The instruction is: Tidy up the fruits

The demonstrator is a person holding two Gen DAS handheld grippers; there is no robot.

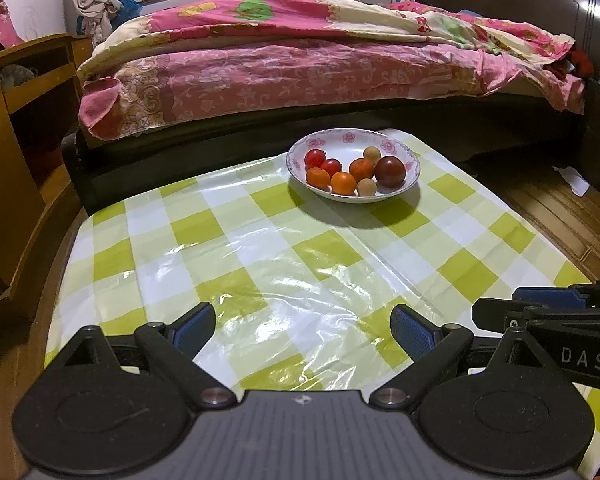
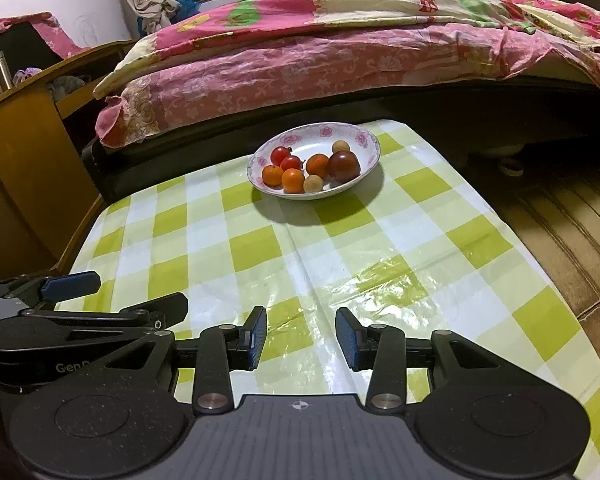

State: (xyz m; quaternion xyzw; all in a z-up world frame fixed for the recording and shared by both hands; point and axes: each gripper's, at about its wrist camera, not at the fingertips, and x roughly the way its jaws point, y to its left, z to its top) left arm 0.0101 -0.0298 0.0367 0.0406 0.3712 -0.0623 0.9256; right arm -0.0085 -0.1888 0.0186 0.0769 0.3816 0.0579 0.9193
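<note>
A white floral bowl [image 1: 396,145] [image 2: 364,136] stands at the far end of the table. It holds three oranges [image 1: 343,183] [image 2: 293,180], two red tomatoes [image 1: 314,157] [image 2: 279,155], a dark red plum [image 1: 389,171] [image 2: 343,165] and two small tan fruits [image 1: 367,187] [image 2: 313,183]. My left gripper [image 1: 302,330] is open and empty over the near table. My right gripper [image 2: 301,338] is open and empty too, beside the left one, which shows at the left edge of the right wrist view [image 2: 112,292]. The right gripper also shows at the right edge of the left wrist view [image 1: 540,300].
The table has a green-and-white checked plastic cloth [image 1: 260,256] [image 2: 340,248]. A bed with pink bedding [image 1: 300,60] [image 2: 340,48] stands right behind it. A wooden cabinet [image 1: 24,128] [image 2: 24,140] stands to the left, wooden floor [image 2: 560,232] to the right.
</note>
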